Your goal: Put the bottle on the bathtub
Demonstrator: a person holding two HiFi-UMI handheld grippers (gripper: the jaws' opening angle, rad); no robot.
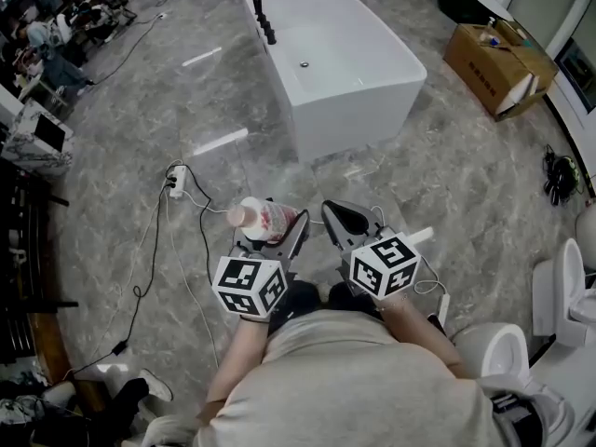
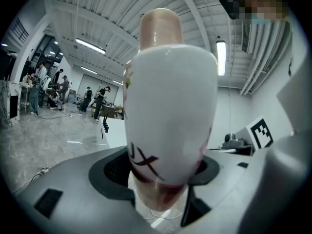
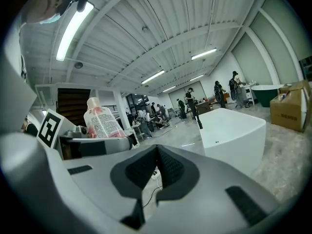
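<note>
A white bottle [image 1: 264, 219] with a pink cap and pink print lies between the jaws of my left gripper [image 1: 272, 232], which is shut on it. In the left gripper view the bottle [image 2: 170, 106] fills the middle, cap pointing up, with both dark pads pressed on its sides. My right gripper [image 1: 337, 214] is just to the right, shut with nothing in it; its pads [image 3: 146, 167] meet. From the right gripper view the bottle [image 3: 101, 121] shows at the left. The white bathtub [image 1: 358, 110] stands on the floor ahead, some way beyond both grippers.
A black tap [image 1: 265, 7] stands at the tub's far left end. A cardboard box [image 1: 498, 63] sits at the right of the tub. A power strip and cables [image 1: 177, 180] lie on the grey floor at the left. A toilet [image 1: 503, 347] is near right. People [image 1: 47, 35] work at far left.
</note>
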